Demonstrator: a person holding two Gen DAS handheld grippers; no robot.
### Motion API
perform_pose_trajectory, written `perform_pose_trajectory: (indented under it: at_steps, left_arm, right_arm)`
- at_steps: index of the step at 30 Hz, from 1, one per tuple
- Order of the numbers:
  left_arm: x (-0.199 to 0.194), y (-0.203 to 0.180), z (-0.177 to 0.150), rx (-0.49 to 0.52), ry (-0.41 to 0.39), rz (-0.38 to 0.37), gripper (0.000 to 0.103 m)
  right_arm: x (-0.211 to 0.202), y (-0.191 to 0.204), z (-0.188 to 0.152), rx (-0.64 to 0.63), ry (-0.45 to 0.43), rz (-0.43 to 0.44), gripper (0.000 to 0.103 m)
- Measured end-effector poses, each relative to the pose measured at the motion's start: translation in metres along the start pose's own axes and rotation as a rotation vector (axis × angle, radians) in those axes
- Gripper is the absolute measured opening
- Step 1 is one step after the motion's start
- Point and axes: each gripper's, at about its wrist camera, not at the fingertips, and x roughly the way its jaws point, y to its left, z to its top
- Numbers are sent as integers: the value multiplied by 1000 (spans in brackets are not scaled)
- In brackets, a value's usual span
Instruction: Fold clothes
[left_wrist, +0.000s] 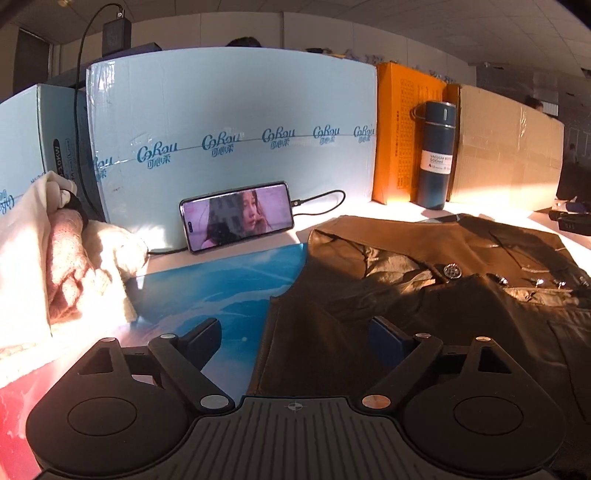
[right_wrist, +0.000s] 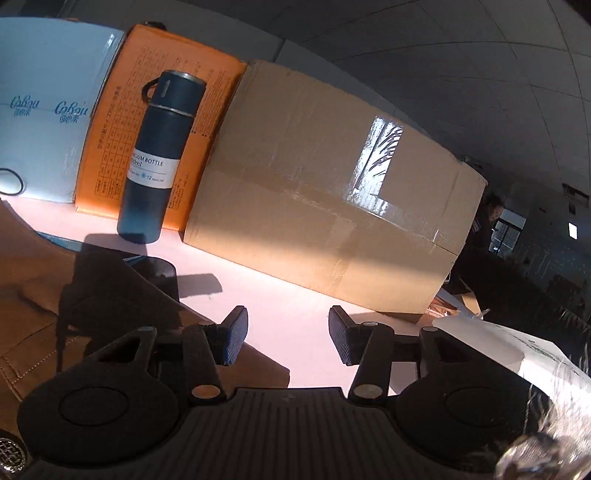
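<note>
A brown leather vest with metal buttons lies spread on the table in the left wrist view. My left gripper is open and empty, held just above the vest's left edge, with its right finger over the leather and its left finger over a blue mat. In the right wrist view the vest fills the lower left. My right gripper is open and empty, over the pink table top beside the vest's right edge.
A pile of cream and pink knitwear lies at the left. A phone on a cable leans on a light blue box. An orange box, a dark vacuum bottle and a cardboard box stand behind.
</note>
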Motion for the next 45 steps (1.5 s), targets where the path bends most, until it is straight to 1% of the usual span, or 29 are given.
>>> perform_pose_trajectory:
  at_steps: [2,3,4,5,6,8,9,10,11,13,15,16,18,21,23,24,25,27,29,31,33,35,36,37,41,45]
  left_arm:
    - [-2,-18,5,27,-31,-83,95]
    - [-1,-30,7,63,-38,-119,95]
    - [1,-43,9,104,-43,-153,95]
    - [4,-56,10,148,-46,-180,95]
    - [7,-68,10,195,-48,-204,95]
    - [17,-92,8,299,-39,-224,95]
    - [23,-101,6,346,-30,-221,95]
    - [29,-109,4,389,-19,-212,95]
    - [36,-114,1,418,-2,-199,95]
    - [48,-117,-2,427,43,-189,95]
    - [59,-116,-4,406,89,-198,96]
    - [61,-115,-6,400,97,-200,96]
    - [63,-112,-9,393,98,-197,99]
    - [62,-110,-11,379,96,-187,100]
    - [61,-111,-12,384,88,-179,100]
    - [60,-111,-13,386,85,-175,100]
    - [59,-111,-13,387,83,-172,100]
    - [59,-111,-14,386,81,-170,100]
    - [59,-111,-13,382,83,-173,100]
    - [60,-110,-12,375,86,-177,100]
    - [60,-110,-13,373,83,-178,100]
    - [59,-111,-13,379,77,-174,100]
    - [58,-112,-13,384,71,-175,100]
    - [57,-112,-13,390,63,-183,100]
    - [45,-112,-12,377,14,-294,100]
    - [45,-114,-13,393,18,-273,100]
  right_arm:
    - [-30,-20,0,116,-27,45,51]
    - [-46,-30,0,173,-41,67,54]
    - [-62,-37,-2,217,-53,91,58]
    - [-79,-42,-5,253,-66,117,64]
    - [-96,-46,-9,282,-79,146,66]
    - [-128,-49,-18,305,-111,178,71]
    - [-148,-49,-26,303,-142,198,74]
    - [-165,-48,-34,299,-160,211,80]
    - [-181,-48,-42,295,-177,224,84]
    - [-208,-45,-60,285,-190,257,88]
    - [-230,-41,-78,273,-175,286,93]
    - [-236,-38,-85,264,-157,302,95]
    - [-244,-33,-95,266,-121,336,95]
    - [-239,-31,-106,394,-20,478,95]
    - [-223,-28,-107,498,80,525,94]
    - [-215,-25,-107,530,151,538,91]
    - [-211,-21,-106,543,199,539,88]
    - [-210,-13,-103,537,221,533,80]
    - [-211,-4,-98,517,242,529,62]
    - [-208,4,-95,500,265,541,55]
    - [-203,9,-92,479,278,518,50]
    - [-200,8,-88,471,275,479,19]
    - [-200,7,-86,468,271,460,15]
    - [-200,6,-85,465,258,452,8]
    - [-205,9,-72,382,182,391,4]
    - [-187,5,-62,349,200,369,4]
